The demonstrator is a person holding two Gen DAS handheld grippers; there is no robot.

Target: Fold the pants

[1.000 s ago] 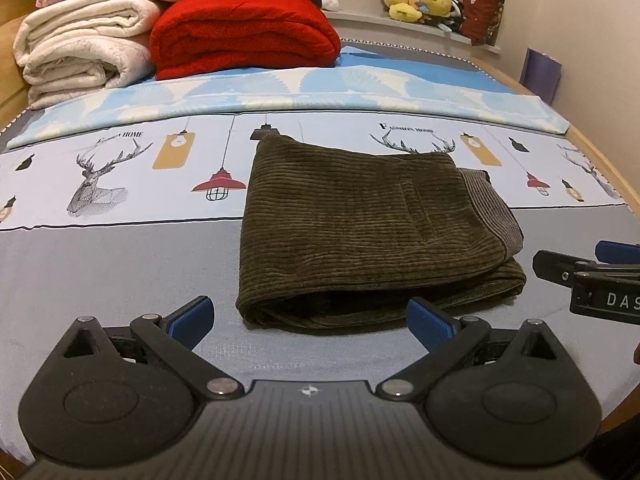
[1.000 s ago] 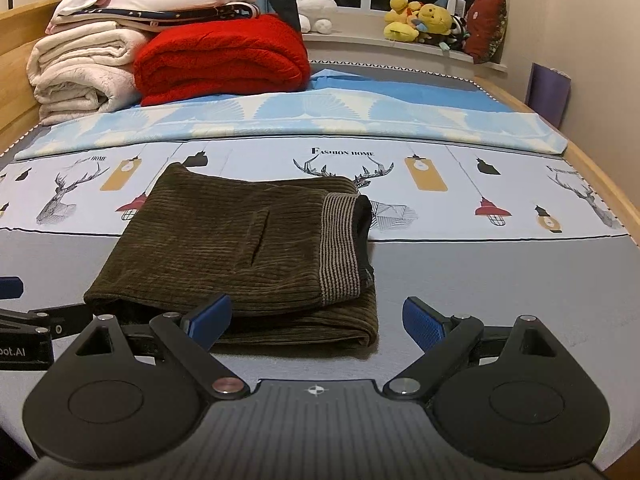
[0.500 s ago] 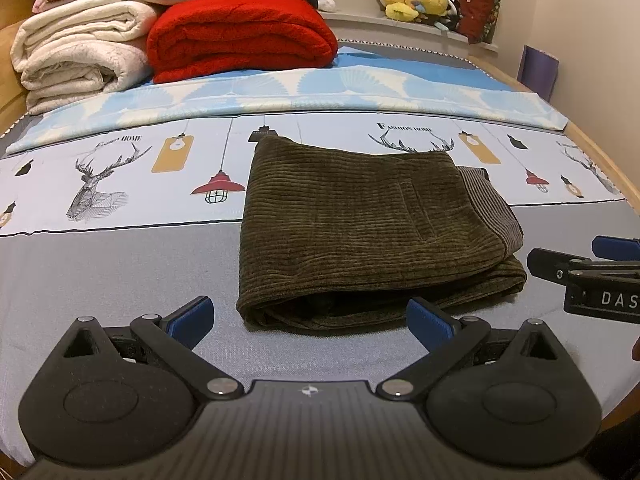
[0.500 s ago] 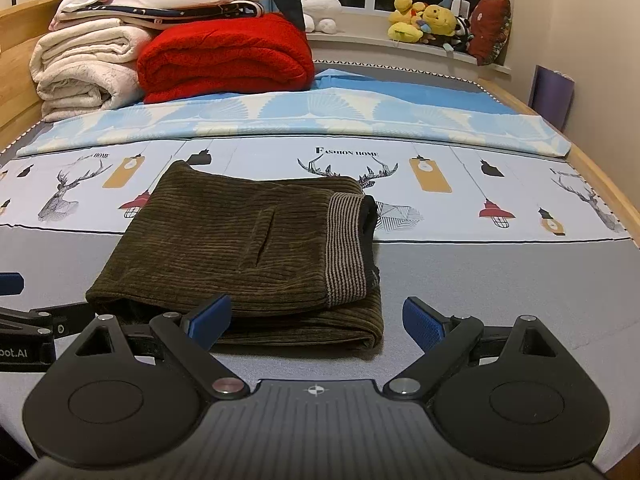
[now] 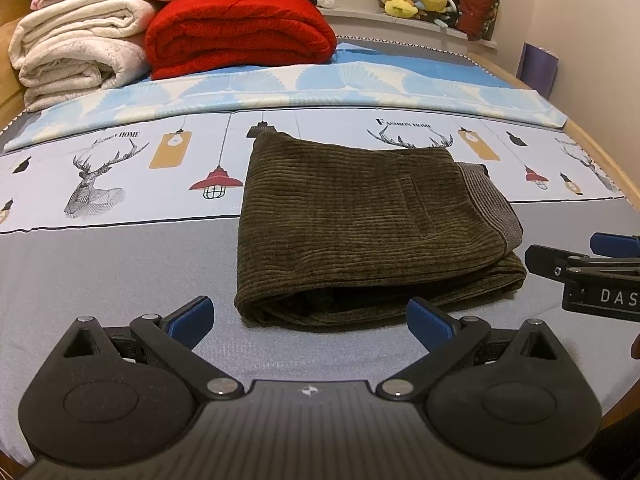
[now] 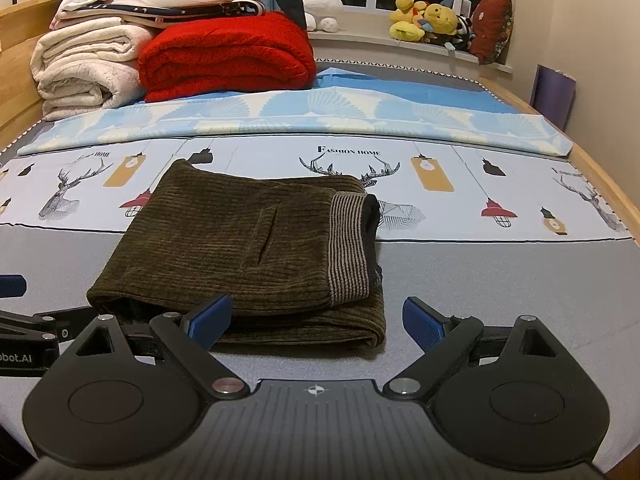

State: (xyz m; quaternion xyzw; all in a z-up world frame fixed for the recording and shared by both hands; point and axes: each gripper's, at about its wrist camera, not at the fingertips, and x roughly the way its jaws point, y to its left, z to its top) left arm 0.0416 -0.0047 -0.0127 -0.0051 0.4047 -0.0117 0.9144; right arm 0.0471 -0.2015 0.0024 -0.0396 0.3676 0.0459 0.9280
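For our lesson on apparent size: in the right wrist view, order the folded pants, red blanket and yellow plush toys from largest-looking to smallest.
1. Folded pants, though nearness to the camera inflates them.
2. Red blanket.
3. Yellow plush toys, small and farthest away.

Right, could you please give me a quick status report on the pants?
Left tongs open, empty. Right tongs open, empty. Pants folded into a compact stack on the bed, waistband on the right. Nothing in the way.
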